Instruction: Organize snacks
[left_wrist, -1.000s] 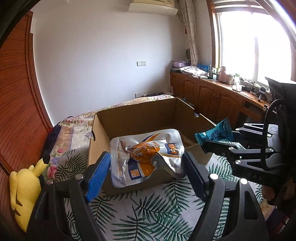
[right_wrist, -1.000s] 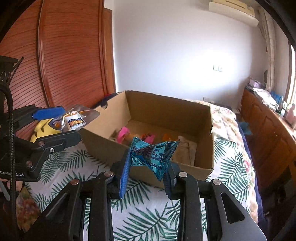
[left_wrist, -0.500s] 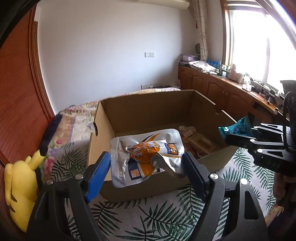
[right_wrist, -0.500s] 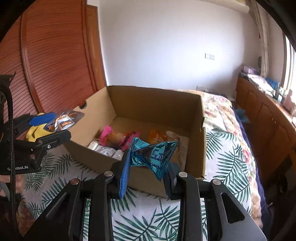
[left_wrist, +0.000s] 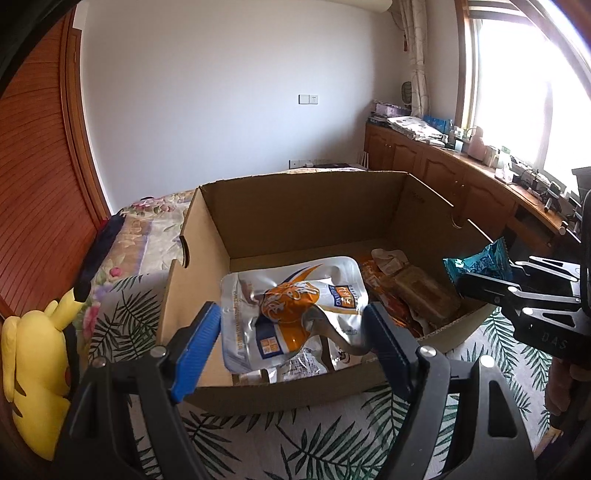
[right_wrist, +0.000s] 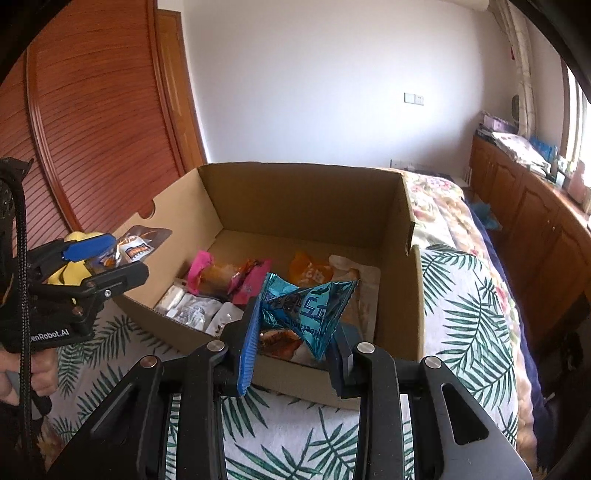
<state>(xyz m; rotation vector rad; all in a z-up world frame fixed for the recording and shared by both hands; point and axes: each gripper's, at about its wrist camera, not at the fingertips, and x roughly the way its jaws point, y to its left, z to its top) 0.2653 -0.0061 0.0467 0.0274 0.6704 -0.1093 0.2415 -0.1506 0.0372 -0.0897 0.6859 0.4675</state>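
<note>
Silver pouch (left_wrist: 295, 314) sits clenched in the left tool (left_wrist: 293, 328), teal packet (right_wrist: 306, 308) in the right tool (right_wrist: 295, 343), over the box (right_wrist: 295, 192).

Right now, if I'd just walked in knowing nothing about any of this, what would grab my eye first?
Probably the open cardboard box on the leaf-print bedspread, already holding several snacks. Each handheld gripper holds a packet at it: the left gripper a silver and orange pouch, the right gripper a crinkled teal packet. A yellow plush toy lies to the box's left.
</note>
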